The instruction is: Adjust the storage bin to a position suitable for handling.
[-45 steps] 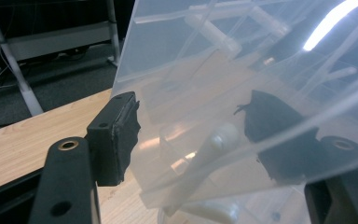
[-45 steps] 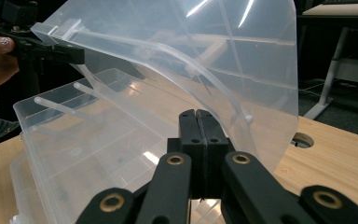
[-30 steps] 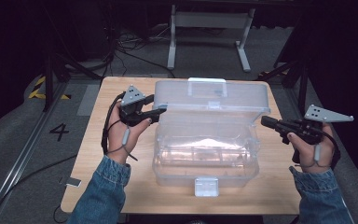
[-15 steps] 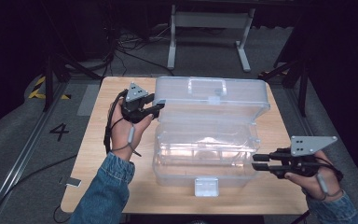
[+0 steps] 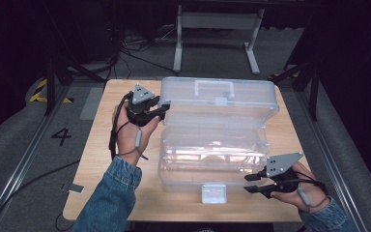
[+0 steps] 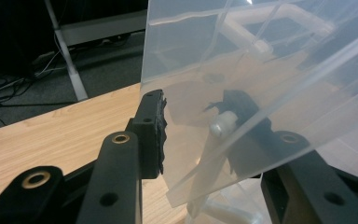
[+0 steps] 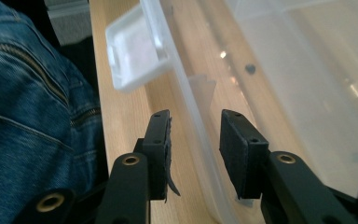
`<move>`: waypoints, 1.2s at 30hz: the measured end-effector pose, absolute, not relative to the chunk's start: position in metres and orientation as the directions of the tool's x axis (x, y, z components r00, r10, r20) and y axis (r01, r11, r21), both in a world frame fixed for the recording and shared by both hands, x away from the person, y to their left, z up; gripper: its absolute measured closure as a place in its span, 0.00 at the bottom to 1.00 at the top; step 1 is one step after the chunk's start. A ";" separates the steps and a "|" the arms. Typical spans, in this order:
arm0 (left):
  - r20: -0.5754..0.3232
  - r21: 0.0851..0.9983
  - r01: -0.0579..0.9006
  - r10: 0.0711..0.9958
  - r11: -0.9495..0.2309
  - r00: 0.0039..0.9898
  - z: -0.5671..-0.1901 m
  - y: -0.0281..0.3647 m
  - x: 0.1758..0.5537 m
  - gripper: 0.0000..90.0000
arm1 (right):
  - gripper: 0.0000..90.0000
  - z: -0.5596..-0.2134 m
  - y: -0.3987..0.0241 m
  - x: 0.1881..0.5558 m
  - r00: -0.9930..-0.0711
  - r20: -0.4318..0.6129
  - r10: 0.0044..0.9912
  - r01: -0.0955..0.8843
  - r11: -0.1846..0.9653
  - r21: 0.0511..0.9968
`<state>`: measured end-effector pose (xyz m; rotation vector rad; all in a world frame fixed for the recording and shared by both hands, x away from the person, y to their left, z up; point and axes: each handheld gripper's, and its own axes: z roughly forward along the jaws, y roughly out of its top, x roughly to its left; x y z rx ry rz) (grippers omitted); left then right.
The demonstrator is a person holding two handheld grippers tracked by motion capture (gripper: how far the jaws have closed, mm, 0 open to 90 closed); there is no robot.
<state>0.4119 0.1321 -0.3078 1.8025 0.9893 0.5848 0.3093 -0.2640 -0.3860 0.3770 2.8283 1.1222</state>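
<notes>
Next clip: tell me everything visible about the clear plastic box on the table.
The clear plastic box is a translucent, rectangular storage case that looks empty, lying on the wooden table. Its lid stands open, tilted back, with a moulded carry handle; a white latch juts from the front wall. The left claw straddles the lid's left edge. The right claw straddles the front wall near its right corner, pads apart from it.

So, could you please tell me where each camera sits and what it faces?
High view: above the person's side, looking down on the table, open clear box, both forearms.
Left gripper view: on the left gripper, facing the box lid.
Right gripper view: on the right gripper, astride the box's front wall.
All share the box.
</notes>
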 end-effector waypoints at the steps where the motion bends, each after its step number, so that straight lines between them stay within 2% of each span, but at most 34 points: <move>1: -0.039 0.905 0.372 0.833 -0.204 0.552 -0.308 0.132 0.412 0.69 | 0.73 -0.388 -0.263 0.309 -0.967 0.017 0.255 0.199 0.714 0.672; 3: -0.045 0.905 0.377 0.836 -0.198 0.547 -0.308 0.132 0.412 0.69 | 0.76 -0.393 -0.260 0.310 -0.967 0.007 0.256 0.200 0.735 0.648; 7: -0.053 0.906 0.380 0.841 -0.186 0.539 -0.307 0.131 0.412 0.69 | 0.89 -0.399 -0.257 0.311 -0.965 -0.049 0.258 0.177 0.776 0.605; 17: -0.044 0.912 0.367 0.849 -0.180 0.526 -0.302 0.128 0.417 0.69 | 0.90 -0.400 -0.255 0.309 -0.966 -0.072 0.250 0.159 0.787 0.596; 20: -0.070 0.934 0.331 0.845 -0.130 0.530 -0.296 0.128 0.417 0.64 | 0.90 -0.400 -0.256 0.309 -0.965 -0.075 0.252 0.159 0.786 0.598; 21: -0.055 0.932 0.332 0.846 -0.148 0.531 -0.294 0.128 0.417 0.64 | 0.90 -0.400 -0.256 0.309 -0.965 -0.075 0.252 0.159 0.785 0.599; 24: -0.025 0.936 0.312 0.856 -0.161 0.516 -0.290 0.127 0.417 0.69 | 0.90 -0.400 -0.256 0.309 -0.965 -0.078 0.250 0.155 0.785 0.599; 26: -0.027 0.941 0.305 0.862 -0.150 0.506 -0.287 0.127 0.417 0.75 | 0.90 -0.400 -0.256 0.309 -0.965 -0.078 0.249 0.154 0.784 0.602; 31: 0.001 0.937 0.306 0.877 -0.169 0.481 -0.287 0.125 0.418 0.80 | 0.90 -0.401 -0.256 0.309 -0.966 -0.075 0.249 0.155 0.783 0.602; 36: -0.019 0.929 0.334 0.882 -0.159 0.472 -0.284 0.124 0.425 0.81 | 0.90 -0.401 -0.256 0.309 -0.965 -0.075 0.249 0.155 0.783 0.603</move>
